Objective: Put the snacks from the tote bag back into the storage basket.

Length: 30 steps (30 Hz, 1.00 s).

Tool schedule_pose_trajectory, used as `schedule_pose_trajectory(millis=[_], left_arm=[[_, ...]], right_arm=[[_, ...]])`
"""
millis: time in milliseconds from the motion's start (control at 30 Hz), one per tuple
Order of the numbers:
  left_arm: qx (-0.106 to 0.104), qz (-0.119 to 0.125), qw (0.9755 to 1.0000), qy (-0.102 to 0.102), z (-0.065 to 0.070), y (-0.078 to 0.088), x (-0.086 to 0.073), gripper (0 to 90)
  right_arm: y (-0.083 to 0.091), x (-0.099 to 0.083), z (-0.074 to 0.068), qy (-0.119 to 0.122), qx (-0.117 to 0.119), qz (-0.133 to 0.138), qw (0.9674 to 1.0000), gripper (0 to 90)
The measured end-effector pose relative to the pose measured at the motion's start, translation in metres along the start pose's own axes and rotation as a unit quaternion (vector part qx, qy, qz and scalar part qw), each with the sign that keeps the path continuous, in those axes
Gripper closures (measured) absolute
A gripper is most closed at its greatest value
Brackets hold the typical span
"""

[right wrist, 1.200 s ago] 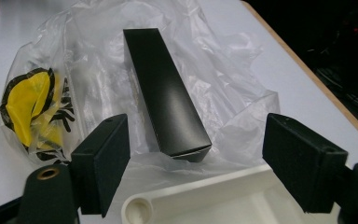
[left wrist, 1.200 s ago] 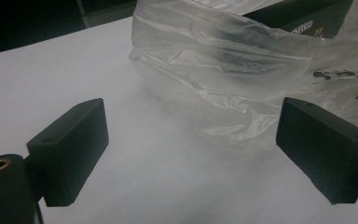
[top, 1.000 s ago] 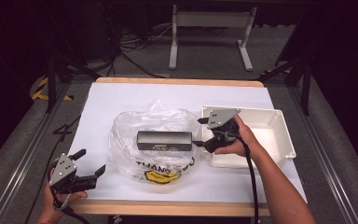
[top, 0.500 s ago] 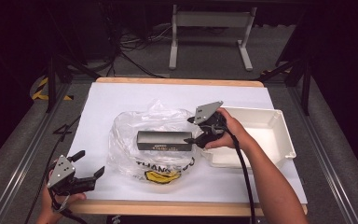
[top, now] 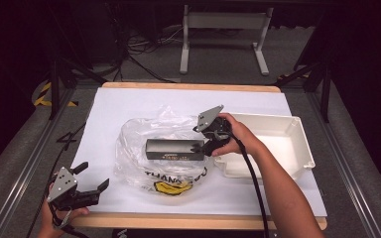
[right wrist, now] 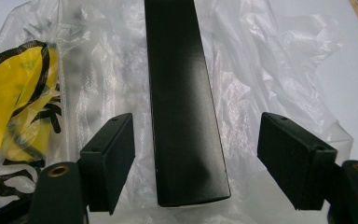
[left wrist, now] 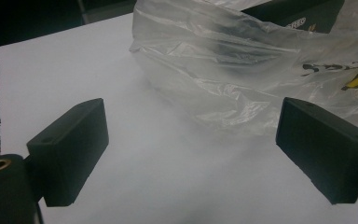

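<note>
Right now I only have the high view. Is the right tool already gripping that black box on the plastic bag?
Observer: Not yet. In the right gripper view the black box lies between the jaws of the right tool. They have just been closing, but a gap remains on each side.
Operator: Is plastic covering the box's near end?
Observer: No, that end looks bare. The plastic bag is spread under and beside it.
Operator: And the left tool?
Observer: The left tool is open over the bare white table, with nothing between its jaws.
</note>
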<state>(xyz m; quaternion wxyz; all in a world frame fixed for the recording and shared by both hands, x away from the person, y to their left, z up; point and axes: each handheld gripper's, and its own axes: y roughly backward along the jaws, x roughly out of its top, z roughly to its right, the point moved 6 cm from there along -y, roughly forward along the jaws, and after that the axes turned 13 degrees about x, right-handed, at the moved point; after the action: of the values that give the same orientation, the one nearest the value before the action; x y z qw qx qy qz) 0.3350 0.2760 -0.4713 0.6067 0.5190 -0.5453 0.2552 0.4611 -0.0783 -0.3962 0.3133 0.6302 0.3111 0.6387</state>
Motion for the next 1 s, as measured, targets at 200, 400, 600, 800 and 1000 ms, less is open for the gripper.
schedule_pose_trajectory(millis=[200,400,600,800,1000], left_arm=[[-0.002,-0.002,1.0000,0.001,0.000,0.000,0.000,10.1],[-0.005,0.002,1.0000,0.000,0.001,-0.001,0.001,10.1],[-0.008,0.001,1.0000,-0.002,0.002,-0.001,0.001,10.2],[-0.010,0.000,1.0000,-0.003,0.002,-0.002,0.001,10.1],[-0.011,0.000,0.9999,-0.002,0.002,-0.002,0.001,10.2]], right_arm=[[-0.010,0.001,0.001,0.001,0.006,-0.016,0.9999,28.4],[-0.022,0.003,0.000,0.006,0.018,-0.040,0.9990,29.0],[-0.029,0.002,0.002,0.004,0.022,-0.060,0.9979,29.5],[-0.035,-0.001,0.005,0.001,0.023,-0.081,0.9964,29.2],[-0.040,-0.003,0.009,0.000,0.021,-0.095,0.9953,29.3]])
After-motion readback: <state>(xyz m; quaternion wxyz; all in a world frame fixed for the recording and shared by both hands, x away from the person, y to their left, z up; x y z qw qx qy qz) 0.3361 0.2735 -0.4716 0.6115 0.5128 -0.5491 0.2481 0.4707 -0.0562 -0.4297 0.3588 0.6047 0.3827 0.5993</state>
